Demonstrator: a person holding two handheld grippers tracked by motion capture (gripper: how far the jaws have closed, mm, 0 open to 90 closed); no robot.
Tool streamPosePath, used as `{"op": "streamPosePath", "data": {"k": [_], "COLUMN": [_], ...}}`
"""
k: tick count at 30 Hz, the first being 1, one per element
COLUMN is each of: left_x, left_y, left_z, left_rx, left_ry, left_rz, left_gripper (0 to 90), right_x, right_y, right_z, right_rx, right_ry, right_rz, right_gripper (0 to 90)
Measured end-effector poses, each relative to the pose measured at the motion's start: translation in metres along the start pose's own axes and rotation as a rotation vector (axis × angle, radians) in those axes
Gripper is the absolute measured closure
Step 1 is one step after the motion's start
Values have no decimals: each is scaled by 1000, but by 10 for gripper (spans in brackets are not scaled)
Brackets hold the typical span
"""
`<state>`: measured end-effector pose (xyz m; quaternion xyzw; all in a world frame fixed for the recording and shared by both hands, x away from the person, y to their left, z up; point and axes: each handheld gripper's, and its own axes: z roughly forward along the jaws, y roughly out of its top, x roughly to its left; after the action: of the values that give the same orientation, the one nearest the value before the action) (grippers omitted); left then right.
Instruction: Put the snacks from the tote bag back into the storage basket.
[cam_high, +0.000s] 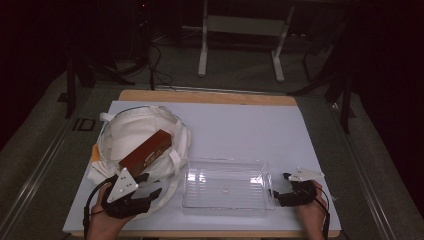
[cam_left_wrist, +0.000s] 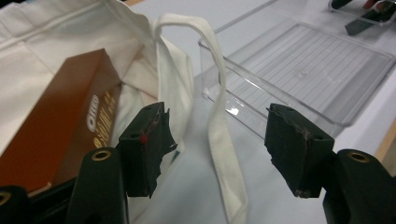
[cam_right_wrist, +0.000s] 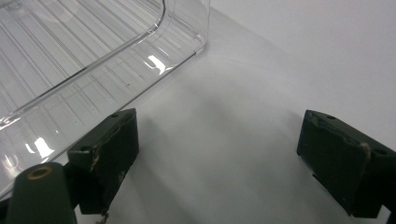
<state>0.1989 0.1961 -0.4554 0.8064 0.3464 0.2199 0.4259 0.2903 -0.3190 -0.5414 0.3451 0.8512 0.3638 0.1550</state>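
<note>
A white cloth tote bag (cam_high: 135, 132) lies open at the table's left with a long brown box (cam_high: 146, 152) resting in its mouth. My left gripper (cam_high: 150, 184) sits at the bag's near edge and is open. In the left gripper view the bag's white strap (cam_left_wrist: 219, 116) loops between the jaws of my left gripper (cam_left_wrist: 217, 130) without either pad pressing it, and the brown box (cam_left_wrist: 60, 121) lies to the left. A clear plastic tray (cam_high: 225, 184) stands empty at front centre. My right gripper (cam_high: 279, 186) is open beside the tray's right end, over bare table (cam_right_wrist: 243, 93).
The clear tray's corner (cam_right_wrist: 187, 42) stands just left of the right gripper (cam_right_wrist: 219, 140). The white table sheet (cam_high: 240, 125) stretches behind the tray. Beyond the table's far edge, a metal stand (cam_high: 240, 30) and cables lie on the dark floor.
</note>
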Motion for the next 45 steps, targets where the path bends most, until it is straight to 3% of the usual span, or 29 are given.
{"op": "streamPosePath", "data": {"k": [18, 33, 45], "left_x": [19, 41, 58], "left_y": [16, 21, 24], "left_z": [0, -2, 2], "left_rx": [12, 68, 114], "left_ry": [52, 50, 95], "left_rz": [16, -23, -60], "left_gripper": [408, 523, 486], "right_x": [0, 0, 0], "right_y": [0, 0, 0], "right_z": [0, 0, 0], "right_rx": [-1, 0, -2], "right_ry": [-1, -1, -2], "right_rz": [-2, -2, -7], "right_gripper": [128, 128, 128]}}
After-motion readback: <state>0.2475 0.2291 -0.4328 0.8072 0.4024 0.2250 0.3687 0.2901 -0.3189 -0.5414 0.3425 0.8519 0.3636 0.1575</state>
